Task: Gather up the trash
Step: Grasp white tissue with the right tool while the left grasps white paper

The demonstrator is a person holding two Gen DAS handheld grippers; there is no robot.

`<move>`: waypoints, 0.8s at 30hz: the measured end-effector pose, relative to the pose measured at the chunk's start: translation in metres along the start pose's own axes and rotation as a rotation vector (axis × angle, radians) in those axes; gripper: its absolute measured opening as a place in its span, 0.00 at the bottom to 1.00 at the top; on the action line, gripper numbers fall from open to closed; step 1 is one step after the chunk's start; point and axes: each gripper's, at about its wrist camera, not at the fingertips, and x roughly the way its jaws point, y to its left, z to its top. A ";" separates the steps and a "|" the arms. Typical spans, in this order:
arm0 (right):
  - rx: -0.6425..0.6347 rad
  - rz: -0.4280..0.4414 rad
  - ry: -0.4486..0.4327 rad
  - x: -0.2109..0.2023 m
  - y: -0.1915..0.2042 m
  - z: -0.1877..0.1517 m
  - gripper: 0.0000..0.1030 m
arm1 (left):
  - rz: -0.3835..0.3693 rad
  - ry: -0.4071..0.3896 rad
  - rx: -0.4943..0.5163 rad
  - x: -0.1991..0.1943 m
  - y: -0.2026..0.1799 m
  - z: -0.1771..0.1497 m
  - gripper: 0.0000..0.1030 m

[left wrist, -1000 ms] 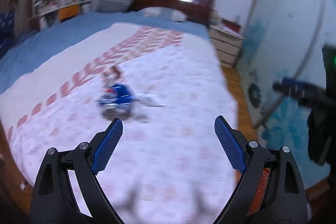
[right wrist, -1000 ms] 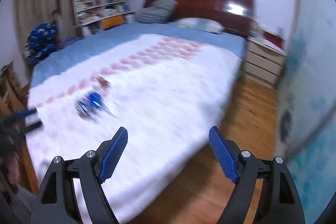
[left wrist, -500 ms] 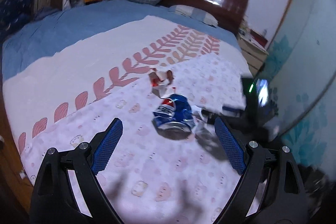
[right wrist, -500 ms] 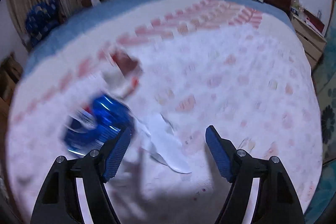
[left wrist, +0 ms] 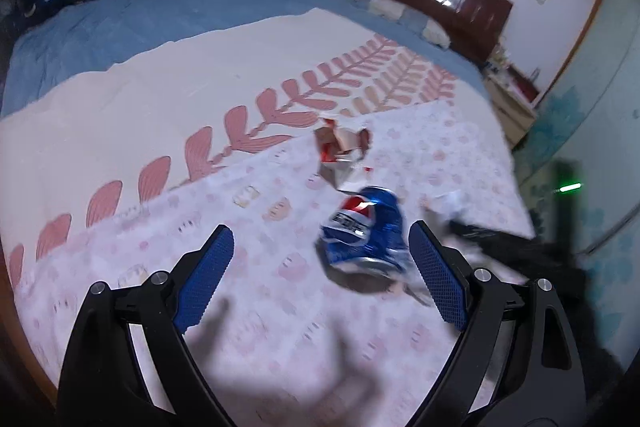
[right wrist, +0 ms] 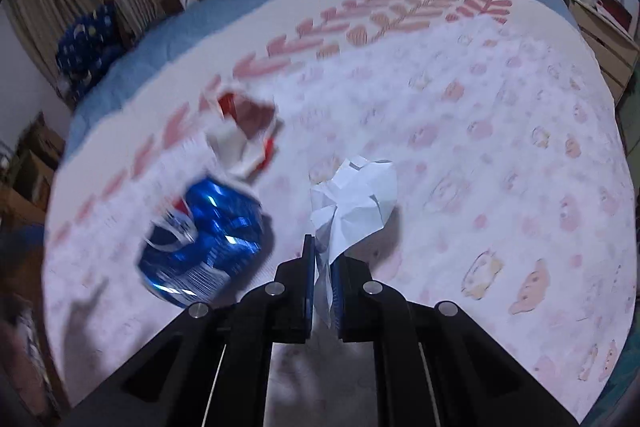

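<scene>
Three pieces of trash are lying on the bed [right wrist: 500, 115]: one crushed Pepsi can [right wrist: 204, 243], one red-and-white wrapper [right wrist: 246, 135], and one crumpled white paper [right wrist: 356, 199], which the right gripper [right wrist: 322, 281] is pinching. The left gripper [left wrist: 320, 279] is hovering with its fingers wide apart, beside the can.

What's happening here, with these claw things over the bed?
Someone holding a claw in each hand is picking litter off the bed. The right claw is shut on a crumpled white paper. The left claw is open and empty, just beside a crushed blue soda can lying on the bedspread. A torn red and white wrapper lies just beyond the can, untouched.
</scene>
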 end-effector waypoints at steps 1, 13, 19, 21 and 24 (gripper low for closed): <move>0.011 0.015 -0.023 -0.009 -0.002 0.003 0.09 | 0.011 0.009 0.002 0.007 0.001 0.002 0.86; 0.177 0.137 -0.081 -0.031 -0.030 0.025 0.09 | 0.030 0.130 -0.056 0.135 -0.023 0.082 0.86; 0.214 0.144 -0.057 -0.016 -0.043 0.030 0.09 | 0.161 0.267 -0.059 0.204 -0.028 0.099 0.86; 0.210 0.141 -0.045 -0.009 -0.043 0.031 0.09 | 0.198 0.296 -0.010 0.220 -0.033 0.098 0.86; 0.224 0.148 -0.040 -0.005 -0.047 0.033 0.09 | 0.230 0.243 0.048 0.221 -0.038 0.099 0.75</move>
